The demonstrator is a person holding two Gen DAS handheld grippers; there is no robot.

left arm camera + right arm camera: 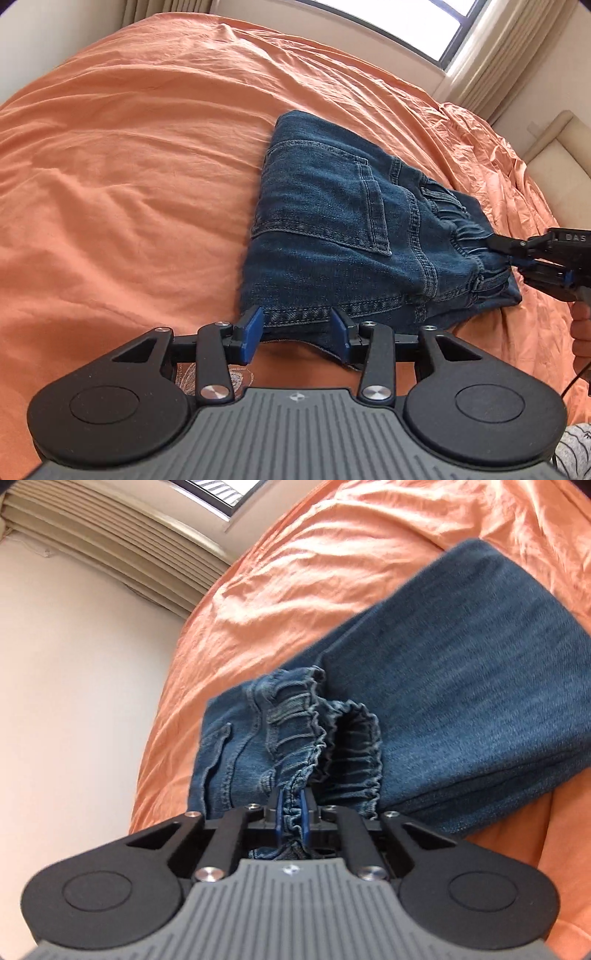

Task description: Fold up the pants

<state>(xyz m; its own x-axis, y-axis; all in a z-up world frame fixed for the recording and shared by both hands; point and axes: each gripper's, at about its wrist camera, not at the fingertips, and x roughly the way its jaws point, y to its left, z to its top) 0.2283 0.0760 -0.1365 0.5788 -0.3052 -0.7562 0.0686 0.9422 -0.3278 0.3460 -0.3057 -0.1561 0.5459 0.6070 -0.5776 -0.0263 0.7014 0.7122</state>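
L gripper (pixel 301 334) agape, R gripper (pixel 291 814) clamped – angled down

Folded blue jeans (pixel 332 229) lie on the orange-sheeted bed (pixel 129 166).

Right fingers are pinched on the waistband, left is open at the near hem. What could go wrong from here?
1. The right gripper holds only a thin bunch of waistband; a pull may slip it free.
2. The left gripper straddles the jeans edge unclamped; lifting now could undo the fold.
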